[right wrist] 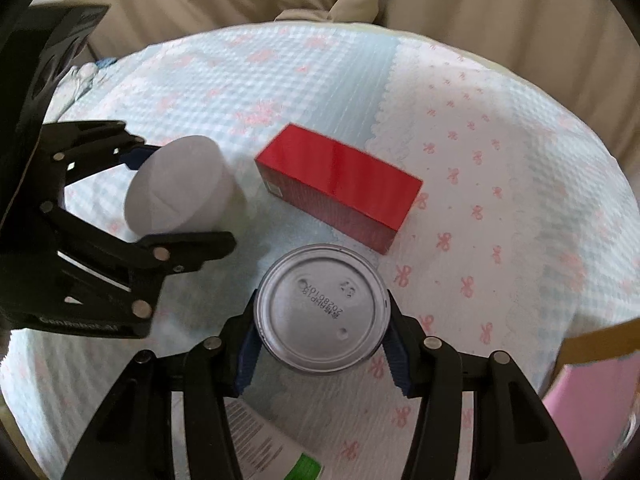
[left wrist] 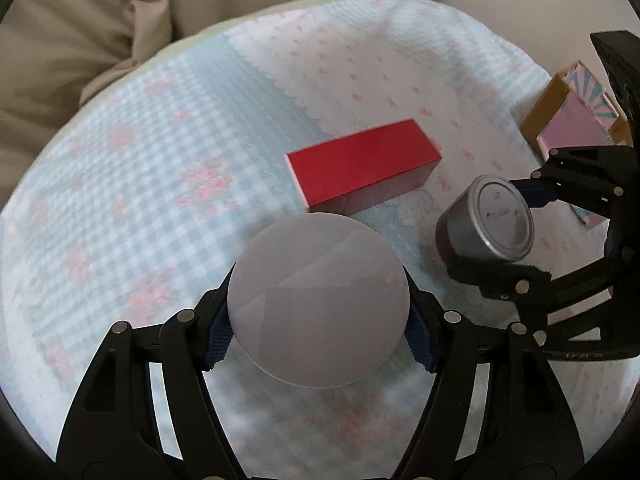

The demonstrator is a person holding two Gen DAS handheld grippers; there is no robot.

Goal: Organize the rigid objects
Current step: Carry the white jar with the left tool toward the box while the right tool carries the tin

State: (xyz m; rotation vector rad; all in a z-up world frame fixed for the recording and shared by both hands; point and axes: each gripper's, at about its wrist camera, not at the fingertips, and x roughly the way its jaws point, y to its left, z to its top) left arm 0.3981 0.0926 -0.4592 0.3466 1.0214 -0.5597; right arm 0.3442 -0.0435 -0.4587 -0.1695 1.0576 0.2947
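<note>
The white jar (left wrist: 318, 300) sits clamped at its sides between the blue pads of the left gripper (left wrist: 318, 330) in the left wrist view, with the red box (left wrist: 362, 166) lying on the checked cloth (left wrist: 140, 160) at twelve o'clock from it and the pink box (left wrist: 568, 120) far off at two o'clock. In the right wrist view the metal can (right wrist: 322, 308) is likewise squeezed by the right gripper (right wrist: 322, 350), the red box at twelve o'clock and the jar at ten. To do this step well, I judge each hand should lift straight, keep its squeeze steady and hold the two loads apart from each other and the red box.
</note>
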